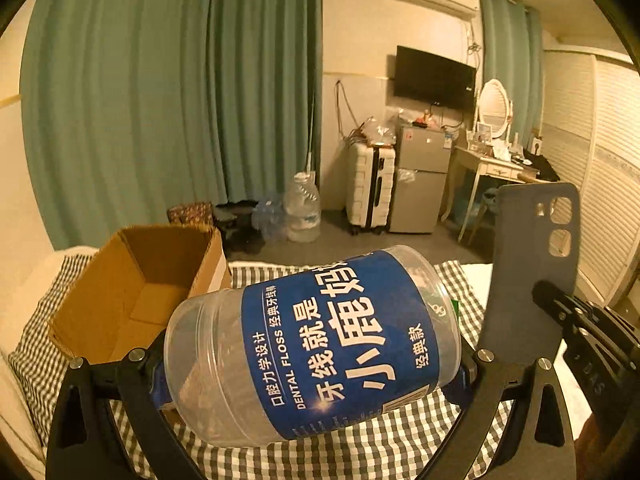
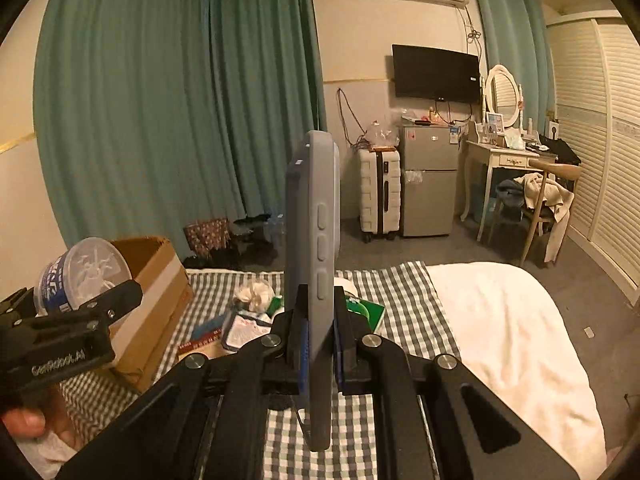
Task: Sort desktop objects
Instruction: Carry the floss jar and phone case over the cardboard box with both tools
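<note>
My left gripper point(image 1: 316, 364) is shut on a clear plastic dental floss jar point(image 1: 312, 344) with a blue label, held on its side above the checked cloth. The jar also shows in the right wrist view point(image 2: 86, 272), at the left beside the cardboard box. My right gripper point(image 2: 316, 340) is shut on a grey phone case point(image 2: 314, 248), held upright on its edge. The case also shows in the left wrist view point(image 1: 528, 264), at the right. An open cardboard box point(image 1: 136, 292) stands left of the jar, empty inside as far as I see.
A checked cloth point(image 2: 400, 288) covers the bed, with a white blanket point(image 2: 508, 332) to the right. On the cloth lie a green booklet point(image 2: 368, 312), a white crumpled thing point(image 2: 256, 292) and small packets point(image 2: 244, 332). A suitcase, fridge and dresser stand at the far wall.
</note>
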### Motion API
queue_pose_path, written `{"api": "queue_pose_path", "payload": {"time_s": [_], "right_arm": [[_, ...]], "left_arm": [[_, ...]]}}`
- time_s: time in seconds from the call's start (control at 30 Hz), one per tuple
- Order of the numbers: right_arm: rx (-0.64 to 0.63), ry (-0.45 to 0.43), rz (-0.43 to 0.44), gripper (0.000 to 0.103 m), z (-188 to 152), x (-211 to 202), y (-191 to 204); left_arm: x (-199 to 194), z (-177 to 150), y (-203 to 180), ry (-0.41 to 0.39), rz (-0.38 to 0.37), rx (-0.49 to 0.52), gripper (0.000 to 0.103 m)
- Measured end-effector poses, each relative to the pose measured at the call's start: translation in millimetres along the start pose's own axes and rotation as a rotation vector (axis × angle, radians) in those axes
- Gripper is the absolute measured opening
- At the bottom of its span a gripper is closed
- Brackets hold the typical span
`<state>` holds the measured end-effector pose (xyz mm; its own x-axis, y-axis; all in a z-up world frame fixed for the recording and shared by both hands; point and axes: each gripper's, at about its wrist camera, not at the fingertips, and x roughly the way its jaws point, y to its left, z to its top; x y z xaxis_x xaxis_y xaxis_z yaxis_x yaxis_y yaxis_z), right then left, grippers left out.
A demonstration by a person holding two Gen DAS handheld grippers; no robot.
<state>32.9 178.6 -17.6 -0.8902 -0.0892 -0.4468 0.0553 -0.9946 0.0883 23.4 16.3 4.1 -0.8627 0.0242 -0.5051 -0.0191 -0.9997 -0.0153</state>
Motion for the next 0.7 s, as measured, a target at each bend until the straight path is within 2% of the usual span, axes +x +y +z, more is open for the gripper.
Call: {"api": "queue_pose_path", "payload": {"time_s": [0.27, 0.7], "right_arm": [[-0.029, -0.031, -0.011, 0.009, 10, 2, 21], [-0.046, -0.053, 0.036, 0.009, 25, 13, 56]], "left_arm": [[-6, 10, 22, -0.042, -0.003, -0.009, 0.100], [-9, 24, 72, -0.066, 0.027, -0.036, 0.100]]}}
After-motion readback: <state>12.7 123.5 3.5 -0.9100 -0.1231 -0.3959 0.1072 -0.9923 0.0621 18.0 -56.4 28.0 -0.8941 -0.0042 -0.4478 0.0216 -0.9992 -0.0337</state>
